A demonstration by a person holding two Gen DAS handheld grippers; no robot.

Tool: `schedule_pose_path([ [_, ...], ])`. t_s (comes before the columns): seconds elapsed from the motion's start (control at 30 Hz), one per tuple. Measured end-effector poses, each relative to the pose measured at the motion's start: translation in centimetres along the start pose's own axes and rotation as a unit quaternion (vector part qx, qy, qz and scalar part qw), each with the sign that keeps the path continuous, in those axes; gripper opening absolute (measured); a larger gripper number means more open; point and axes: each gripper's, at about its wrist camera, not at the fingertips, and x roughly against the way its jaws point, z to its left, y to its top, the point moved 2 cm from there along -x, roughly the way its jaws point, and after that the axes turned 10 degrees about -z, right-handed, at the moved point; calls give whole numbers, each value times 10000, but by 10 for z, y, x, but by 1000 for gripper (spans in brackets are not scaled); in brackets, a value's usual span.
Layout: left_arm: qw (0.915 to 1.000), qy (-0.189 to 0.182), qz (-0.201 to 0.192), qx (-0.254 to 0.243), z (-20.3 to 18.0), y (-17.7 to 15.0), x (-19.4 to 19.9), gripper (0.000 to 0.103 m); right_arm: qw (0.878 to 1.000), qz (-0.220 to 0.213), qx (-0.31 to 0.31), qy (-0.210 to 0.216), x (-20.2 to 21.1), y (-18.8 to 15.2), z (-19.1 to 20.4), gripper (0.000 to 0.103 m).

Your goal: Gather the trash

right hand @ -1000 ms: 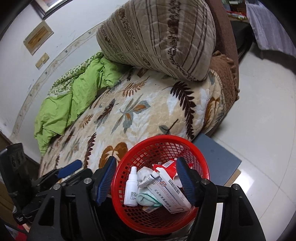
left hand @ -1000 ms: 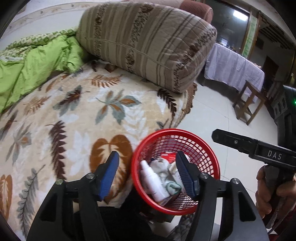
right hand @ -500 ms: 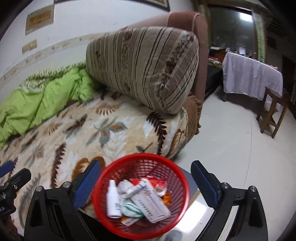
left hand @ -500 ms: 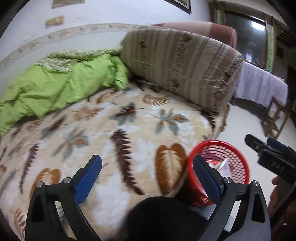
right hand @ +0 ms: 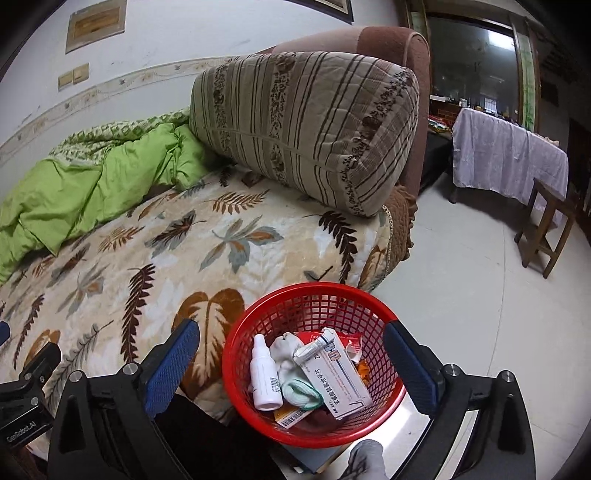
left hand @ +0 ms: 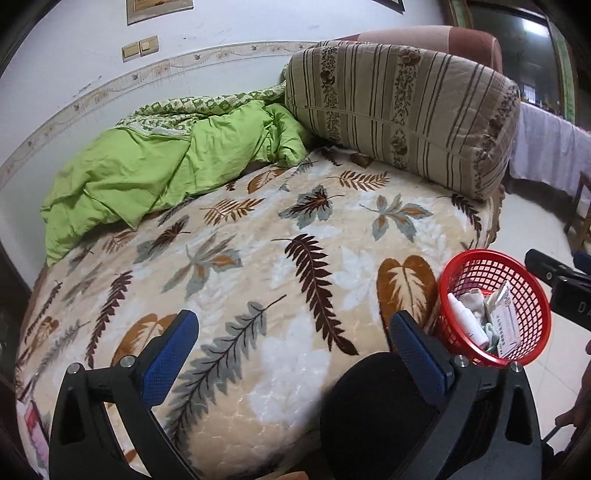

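The red basket (right hand: pixel 314 363) of collected trash is seen directly ahead of the right gripper (right hand: pixel 291 363), nearer than the left gripper (left hand: pixel 291 354); both are spread wide, holding nothing.

Leaf-print bed (left hand: pixel 280 258) ahead — green quilt (left hand: pixel 159 166) and striped pillow (right hand: pixel 306 125) by the white wall (left hand: pixel 236 26); pale floor (right hand: pixel 461 295) rightward.
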Motion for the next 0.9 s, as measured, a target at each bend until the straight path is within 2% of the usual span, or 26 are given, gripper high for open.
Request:
schedule_pose_path([
  [0.43, 9992, -103, 88, 384, 7, -3, -1, 103, 9997, 124, 226, 8, -2, -4, 10, 100],
  [0.9, 9991, -120, 67, 400, 7, -2, 1, 103, 9994, 181, 293, -6, -6, -5, 13, 100],
])
